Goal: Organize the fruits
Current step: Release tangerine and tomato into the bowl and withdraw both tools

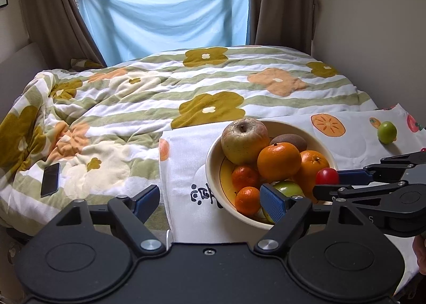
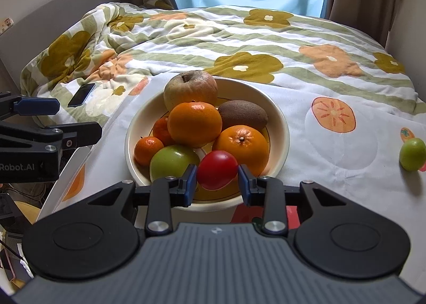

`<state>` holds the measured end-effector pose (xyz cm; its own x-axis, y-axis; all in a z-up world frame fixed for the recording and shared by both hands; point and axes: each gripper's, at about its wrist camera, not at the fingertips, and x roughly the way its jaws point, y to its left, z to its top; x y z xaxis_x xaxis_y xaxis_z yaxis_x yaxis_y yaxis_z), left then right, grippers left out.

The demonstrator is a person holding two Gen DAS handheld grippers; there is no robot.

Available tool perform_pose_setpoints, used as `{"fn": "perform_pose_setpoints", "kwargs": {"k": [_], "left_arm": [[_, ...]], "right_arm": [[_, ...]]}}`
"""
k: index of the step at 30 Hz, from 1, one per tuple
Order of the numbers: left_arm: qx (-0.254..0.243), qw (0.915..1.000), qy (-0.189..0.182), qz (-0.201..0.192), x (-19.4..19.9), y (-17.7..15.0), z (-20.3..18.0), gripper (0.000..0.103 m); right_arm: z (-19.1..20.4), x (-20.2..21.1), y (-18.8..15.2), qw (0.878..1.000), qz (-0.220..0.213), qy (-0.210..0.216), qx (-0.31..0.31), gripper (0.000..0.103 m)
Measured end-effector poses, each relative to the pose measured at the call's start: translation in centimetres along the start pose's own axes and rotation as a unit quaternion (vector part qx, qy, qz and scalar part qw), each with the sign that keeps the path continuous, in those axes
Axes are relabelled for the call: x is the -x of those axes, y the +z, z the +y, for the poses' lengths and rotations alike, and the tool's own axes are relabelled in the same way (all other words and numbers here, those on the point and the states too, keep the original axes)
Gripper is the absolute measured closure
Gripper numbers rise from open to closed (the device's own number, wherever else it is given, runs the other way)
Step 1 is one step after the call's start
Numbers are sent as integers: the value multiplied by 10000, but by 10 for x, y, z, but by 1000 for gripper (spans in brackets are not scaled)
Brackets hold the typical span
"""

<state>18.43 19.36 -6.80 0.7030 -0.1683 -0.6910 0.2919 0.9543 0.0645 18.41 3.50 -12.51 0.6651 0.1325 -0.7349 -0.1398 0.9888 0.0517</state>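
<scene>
Red fruit (image 2: 217,169) over heaped bowl (image 2: 279,117); green fruit (image 2: 412,154) apart on cloth.

One cream bowl (image 2: 279,117) sits on the bed and holds nine fruits. Two are large oranges (image 2: 194,123) (image 2: 243,148). Two are small tangerines (image 2: 148,149) (image 2: 161,129), at the bowl's left side. One is a brownish apple (image 2: 190,90) at the far rim, one a brown kiwi (image 2: 242,115) to the right, and one a green apple (image 2: 173,161) at the near left. One red tomato-like fruit (image 2: 217,169) sits at the near edge. One small green fruit (image 2: 412,153) lies outside the bowl, far to the right on the printed cloth (image 2: 332,171). One dark phone (image 2: 81,94) rests on the quilt at left. Two claws (image 2: 217,184) (image 1: 210,201) are in view.
</scene>
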Motion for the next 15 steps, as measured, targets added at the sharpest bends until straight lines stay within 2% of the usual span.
{"fn": "perform_pose_setpoints", "kwargs": {"k": [3,4,5,6,15], "left_arm": [[25,10000,11,-24,3,0,1,17],[28,10000,24,-43,5,0,1,17],[30,10000,35,-50,5,0,0,17],[32,10000,45,-53,6,-1,0,17],[-18,9998,130,-125,19,-1,-8,17]], "right_arm": [[2,2,0,9999,-29,36,89,51],[3,2,-1,9999,-49,20,117,45],[4,4,-2,9999,-76,-43,130,28],[5,6,-3,9998,-123,-56,134,20],[4,28,-4,9997,-220,-77,83,18]]}}
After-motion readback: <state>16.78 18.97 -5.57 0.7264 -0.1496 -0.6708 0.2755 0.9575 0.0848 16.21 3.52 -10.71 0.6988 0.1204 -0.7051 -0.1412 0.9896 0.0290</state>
